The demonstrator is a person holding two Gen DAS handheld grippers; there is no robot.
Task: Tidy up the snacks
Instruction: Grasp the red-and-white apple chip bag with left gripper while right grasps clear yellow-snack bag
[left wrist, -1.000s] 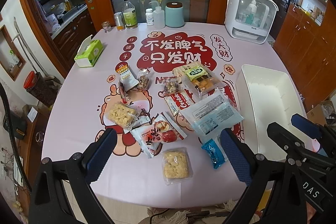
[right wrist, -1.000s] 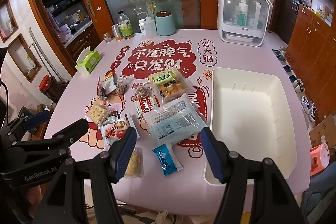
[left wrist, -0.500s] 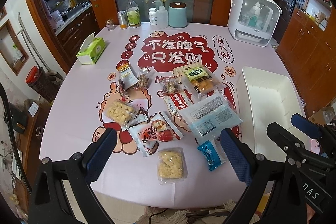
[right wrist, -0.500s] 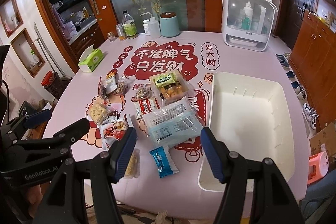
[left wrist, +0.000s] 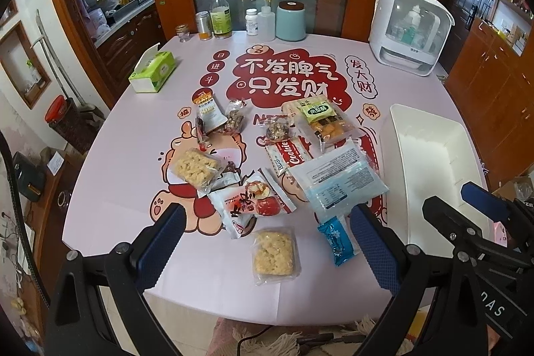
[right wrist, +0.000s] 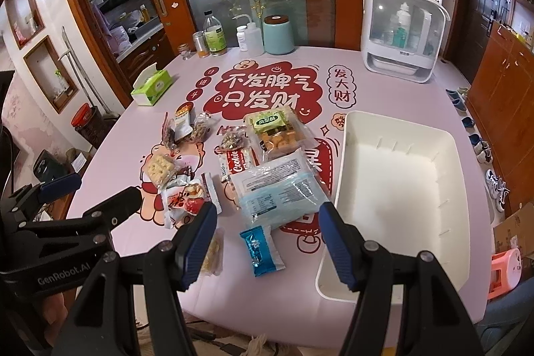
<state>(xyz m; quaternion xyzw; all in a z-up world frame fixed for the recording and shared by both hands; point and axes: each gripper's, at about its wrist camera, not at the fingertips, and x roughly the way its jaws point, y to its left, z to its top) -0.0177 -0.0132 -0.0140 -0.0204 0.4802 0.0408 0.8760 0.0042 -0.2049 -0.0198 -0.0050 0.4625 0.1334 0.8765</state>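
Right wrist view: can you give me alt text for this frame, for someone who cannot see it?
An open, empty right hand-held gripper hovers over the near edge of a pink printed table, framing a small blue snack packet. More wrapped snacks lie scattered beyond it, including a large pale blue pack. An empty white bin stands to the right.

snack packets (left wrist: 267,162) scattered beside empty white bin (right wrist: 444,135).

Snack packets (left wrist: 257,202) crowd mid-table; the white bin (right wrist: 397,186) stands open-topped beside them.
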